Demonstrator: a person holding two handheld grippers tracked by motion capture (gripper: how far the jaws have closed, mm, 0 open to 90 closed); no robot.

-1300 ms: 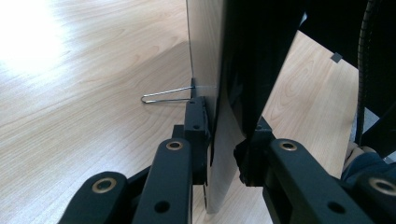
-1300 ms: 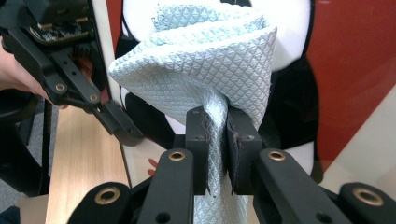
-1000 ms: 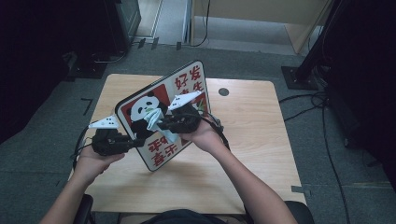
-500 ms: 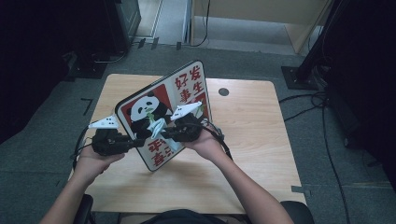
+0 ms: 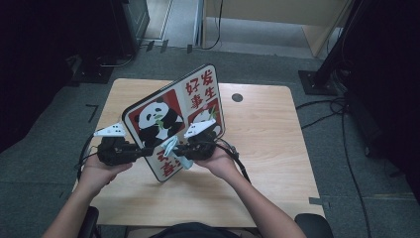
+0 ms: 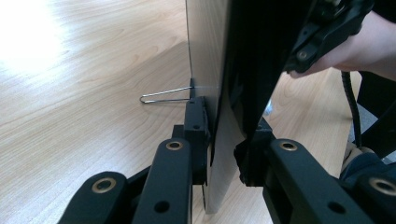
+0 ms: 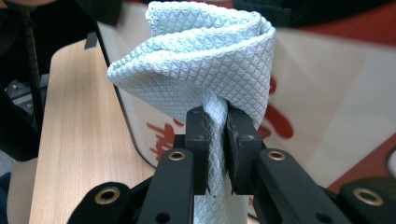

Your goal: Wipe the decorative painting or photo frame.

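Near the middle of the wooden desk [image 5: 267, 148], a little toward its left edge, a panda sign board [image 5: 173, 119] stands tilted on its lower edge, its printed face with two pandas and red characters turned toward the person's side. From the desk's left side, the left claw [image 5: 141, 151] is clamped on the board's left edge; the left gripper view shows its two black jaws [image 6: 224, 149] pressed against either face of the thin panel, whose pale back rises straight up between them, and a thin wire stand [image 6: 166, 95] juts from that back and lies on the wood. The right claw [image 5: 178, 151] comes in from the right, in front of the board's lower half, jaws nearly together on a pale blue cloth [image 5: 173, 148]. In the right gripper view that cloth [image 7: 205, 60], a waffle-textured fold, bunches up above the jaws and is pinched tight between the pads, with its rolled top lying against the printed face just beside red lettering. Both hands hold their grippers level, well inside the desk's near edge, and the two claws sit close together across the board's lower left corner.
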